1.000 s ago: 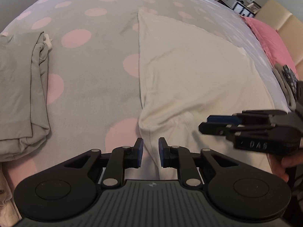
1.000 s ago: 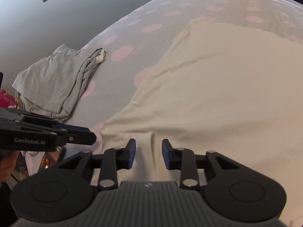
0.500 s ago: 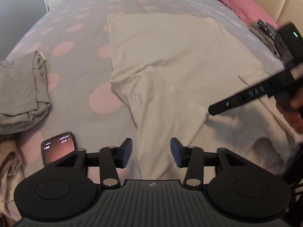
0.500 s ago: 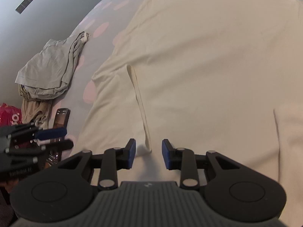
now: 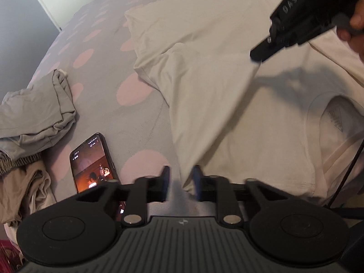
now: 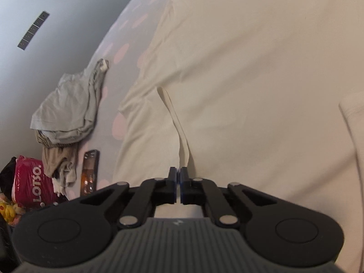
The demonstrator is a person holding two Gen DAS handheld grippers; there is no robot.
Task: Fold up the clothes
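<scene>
Cream cotton T-shirt pinched at two points

Cream cotton T-shirt (image 5: 227, 104) is lying spread on the pink-dotted grey bedsheet (image 5: 141, 122). Right gripper (image 6: 178, 185) is clamping its raised fold; left gripper (image 5: 180, 182) is closing around the sleeve edge, pads not yet pressing.

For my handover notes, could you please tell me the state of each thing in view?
cream T-shirt: spread on the bed, not yet folded.
grey garment: folded, set aside.
phone: face up, screen lit.
left gripper: jaws closing, the shirt's edge between them.
right gripper: shut on a pinch of the cream T-shirt.
</scene>
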